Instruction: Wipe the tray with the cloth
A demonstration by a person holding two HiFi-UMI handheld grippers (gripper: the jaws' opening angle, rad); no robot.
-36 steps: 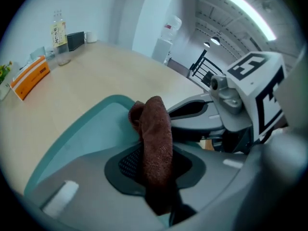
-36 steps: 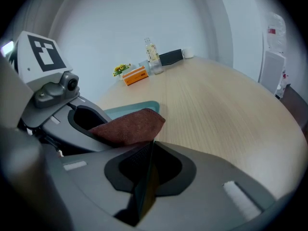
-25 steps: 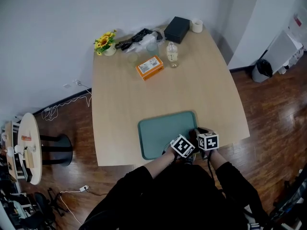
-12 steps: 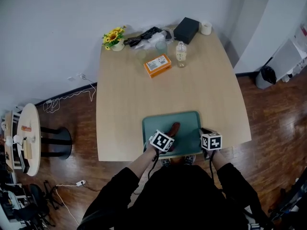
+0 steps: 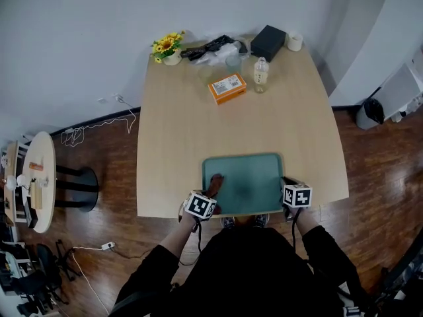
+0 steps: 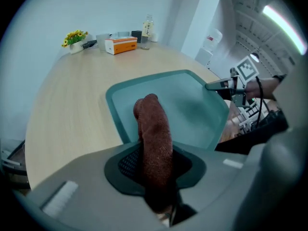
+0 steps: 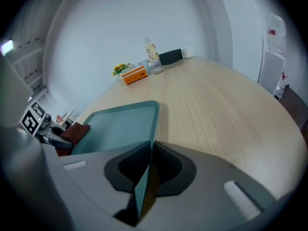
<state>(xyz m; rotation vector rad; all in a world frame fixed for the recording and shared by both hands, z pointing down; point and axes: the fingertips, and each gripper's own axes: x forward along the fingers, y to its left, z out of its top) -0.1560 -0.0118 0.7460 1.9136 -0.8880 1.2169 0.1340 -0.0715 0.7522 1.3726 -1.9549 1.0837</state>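
Left arm: black sleeve (image 5: 173, 246) comes in from the tray's near-left corner. The left gripper (image 5: 210, 191) points steeply down and leans in over the tray's left rim, with its marker cube (image 5: 200, 205) just outside that rim. The jaws are pressed together on a brown cloth (image 6: 154, 129), which sticks out past the fingertips as a thick roll. The cloth's free end sits inside the tray (image 5: 254, 177), right by the left rim; the views do not show whether it presses on the tray floor.

Right arm: the other black sleeve (image 5: 322, 249) comes in from the tray's near-right corner. The right gripper (image 7: 147, 177) also slopes downward, less steeply. Its jaws are clamped on the tray's own rim, and a thin teal edge shows between the pads. Its marker cube (image 5: 297, 195) sits just off the tray's right near corner.

The tray is teal, rectangular with rounded corners, and lies flat at the near edge of a pale wooden table (image 5: 192, 124).

Count:
- Grippers: two.
- Tray: one.
- Cloth: one.
- Well beyond the tray's far rim, grouped together:
  - one orange box (image 5: 227, 88)
  - one clear bottle (image 5: 261, 74)
  - one pot of yellow flowers (image 5: 168, 47)
  - one black box (image 5: 268, 42)
  - one white roll (image 5: 295, 41)
  - one tangle of black items (image 5: 211, 47), too small to sort
- Far left of the tray, on the floor: one round side table (image 5: 36, 180).
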